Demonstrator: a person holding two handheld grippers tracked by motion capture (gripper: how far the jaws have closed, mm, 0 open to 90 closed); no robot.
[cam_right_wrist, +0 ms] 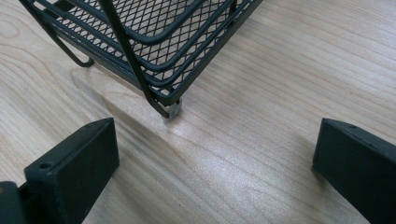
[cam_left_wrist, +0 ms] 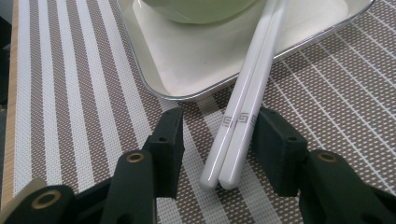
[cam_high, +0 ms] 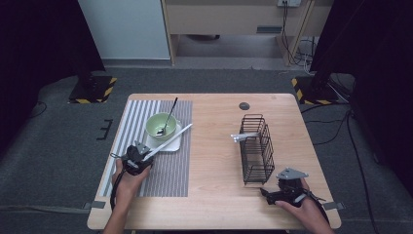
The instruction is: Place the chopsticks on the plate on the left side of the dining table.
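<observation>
A light wooden table (cam_high: pixel 214 146) stood on grey carpet, with dark curtains at both sides, a pale cabinet beyond, and two stand bases edged in yellow-and-black tape on the floor. A striped placemat (cam_high: pixel 122 126) covered the table's left part. The left gripper (cam_high: pixel 138 157) sat low over the mat's near half, held in the person's left hand (cam_high: pixel 127 181). In the left gripper view its jaws stood partly apart, with the near ends of a pair of white chopsticks (cam_left_wrist: pixel 245 102) lying between them; a clear gap showed on the left pad's side, while the right pad stood just beside the sticks, and I could not tell whether it touched them. The sticks rested on the mat and ran up across the rim of a white tray (cam_left_wrist: pixel 187 60). On that tray sat a green bowl (cam_high: pixel 161 125), and a dark spoon (cam_high: pixel 169 117) leaned in it with its handle pointing away over the rim. The right gripper (cam_high: pixel 282 187) rested near the table's front right edge, its jaws spread wide over bare wood and holding nothing. Just ahead of it stood a black wire basket (cam_high: pixel 256 148), one foot (cam_right_wrist: pixel 172 109) planted on the table, and white utensil ends (cam_high: pixel 241 137) poked out through its left side.
</observation>
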